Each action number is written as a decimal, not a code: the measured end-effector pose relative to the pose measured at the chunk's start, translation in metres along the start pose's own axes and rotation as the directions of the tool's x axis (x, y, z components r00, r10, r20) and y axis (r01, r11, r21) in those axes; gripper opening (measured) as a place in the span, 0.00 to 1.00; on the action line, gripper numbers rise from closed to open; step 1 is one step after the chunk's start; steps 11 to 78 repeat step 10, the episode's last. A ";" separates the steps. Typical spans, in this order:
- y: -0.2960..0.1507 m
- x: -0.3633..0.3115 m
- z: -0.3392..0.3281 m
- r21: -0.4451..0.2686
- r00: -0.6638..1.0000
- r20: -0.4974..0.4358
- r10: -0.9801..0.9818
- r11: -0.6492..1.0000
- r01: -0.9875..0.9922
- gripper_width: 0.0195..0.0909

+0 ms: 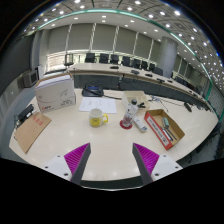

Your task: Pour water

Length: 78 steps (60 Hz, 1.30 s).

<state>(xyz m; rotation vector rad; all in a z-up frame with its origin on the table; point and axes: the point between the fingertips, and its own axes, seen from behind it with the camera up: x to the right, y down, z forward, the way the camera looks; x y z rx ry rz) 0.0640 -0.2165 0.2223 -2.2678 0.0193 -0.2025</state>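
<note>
A small yellow-green cup (pixel 97 119) stands on the pale table (pixel 70 140), beyond my fingers and a little left of centre. To its right stands a clear bottle (pixel 131 111) with a red base. My gripper (pixel 111 158) is well back from both, open, with nothing between its magenta pads (pixel 76 156). Neither finger touches anything.
A white box (pixel 56 93) sits at the back left, a flat cardboard piece (pixel 31 130) at the left, an open cardboard tray (pixel 164 127) at the right. Black chairs (pixel 92 89) and desks line the room behind the table.
</note>
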 end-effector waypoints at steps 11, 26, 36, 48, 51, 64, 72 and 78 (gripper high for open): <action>0.004 -0.004 -0.011 -0.001 1.000 0.006 0.024 1.000 -0.024 0.93; 0.004 -0.004 -0.011 -0.001 1.000 0.006 0.024 1.000 -0.024 0.93; 0.004 -0.004 -0.011 -0.001 1.000 0.006 0.024 1.000 -0.024 0.93; 0.004 -0.004 -0.011 -0.001 1.000 0.006 0.024 1.000 -0.024 0.93; 0.004 -0.004 -0.011 -0.001 1.000 0.006 0.024 1.000 -0.024 0.93; 0.004 -0.004 -0.011 -0.001 1.000 0.006 0.024 1.000 -0.024 0.93; 0.004 -0.004 -0.011 -0.001 1.000 0.006 0.024 1.000 -0.024 0.93; 0.004 -0.004 -0.011 -0.001 1.000 0.006 0.024 1.000 -0.024 0.93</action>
